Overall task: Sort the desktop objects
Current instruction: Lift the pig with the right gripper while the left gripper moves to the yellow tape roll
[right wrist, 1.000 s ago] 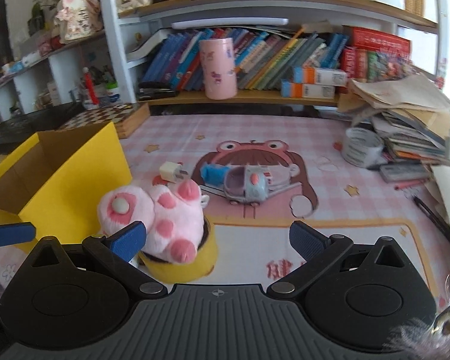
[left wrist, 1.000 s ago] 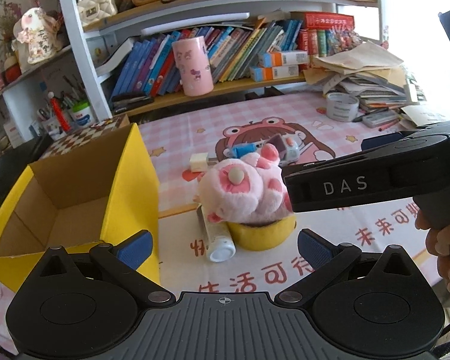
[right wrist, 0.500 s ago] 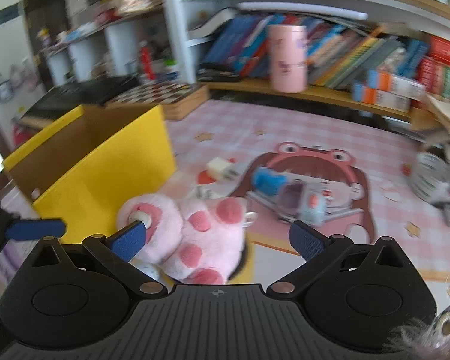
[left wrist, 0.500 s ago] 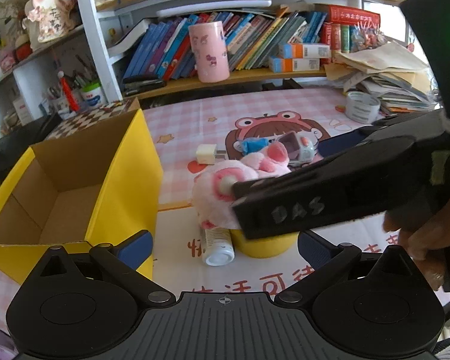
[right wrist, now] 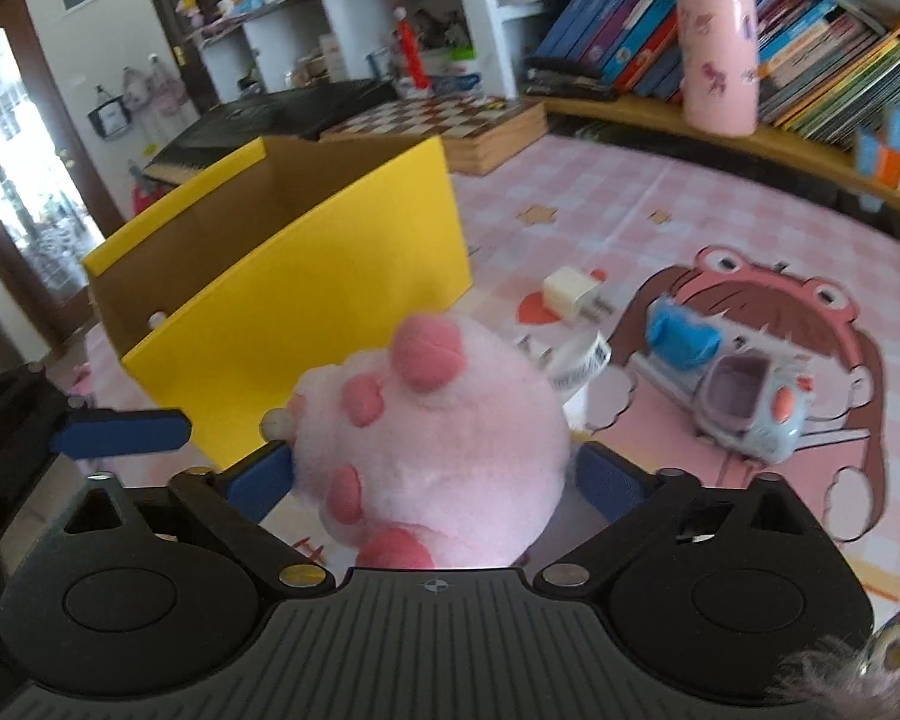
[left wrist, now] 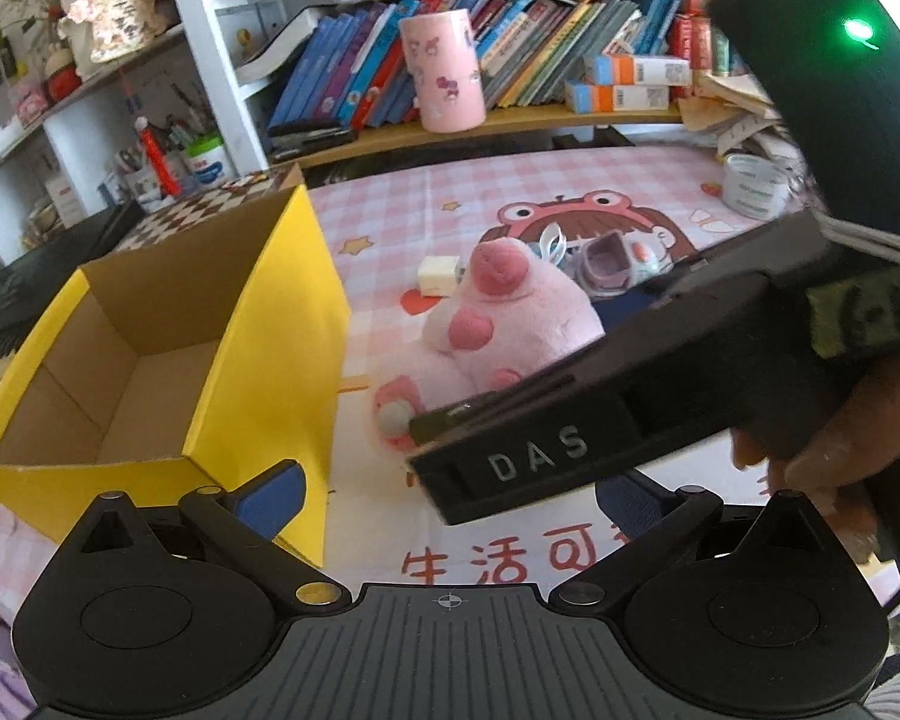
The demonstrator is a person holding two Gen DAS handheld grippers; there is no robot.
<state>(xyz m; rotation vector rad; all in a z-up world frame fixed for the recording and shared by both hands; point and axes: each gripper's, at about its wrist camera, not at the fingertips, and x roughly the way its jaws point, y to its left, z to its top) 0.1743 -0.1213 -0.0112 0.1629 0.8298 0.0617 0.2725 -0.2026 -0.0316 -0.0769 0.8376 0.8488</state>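
Observation:
A pink plush toy [right wrist: 450, 450] with darker pink paw pads fills the gap between the blue pads of my right gripper [right wrist: 435, 480]. Its jaws are closing and the pads press into the plush's sides. In the left wrist view the plush [left wrist: 498, 324] sticks up behind the right gripper's black body [left wrist: 570, 420], held by a hand [left wrist: 822, 450]. An open yellow cardboard box [left wrist: 270, 330] stands just left of the plush, with nothing seen inside. My left gripper [left wrist: 447, 492] is open near the box's front corner with nothing between its fingers [right wrist: 120, 429].
On the pink checked table mat [right wrist: 630, 192] lie a white charger plug [right wrist: 570, 297] and a grey-and-blue toy [right wrist: 750, 396]. A tape roll [left wrist: 756, 192] sits far right. Behind are a chessboard [right wrist: 444, 120], a pink cup [left wrist: 444, 72] and shelves of books.
My right gripper swung left and forward over the plush, and its jaws came in on it. The plush now stands tilted up with a paw on top. The yellow base under it is hidden.

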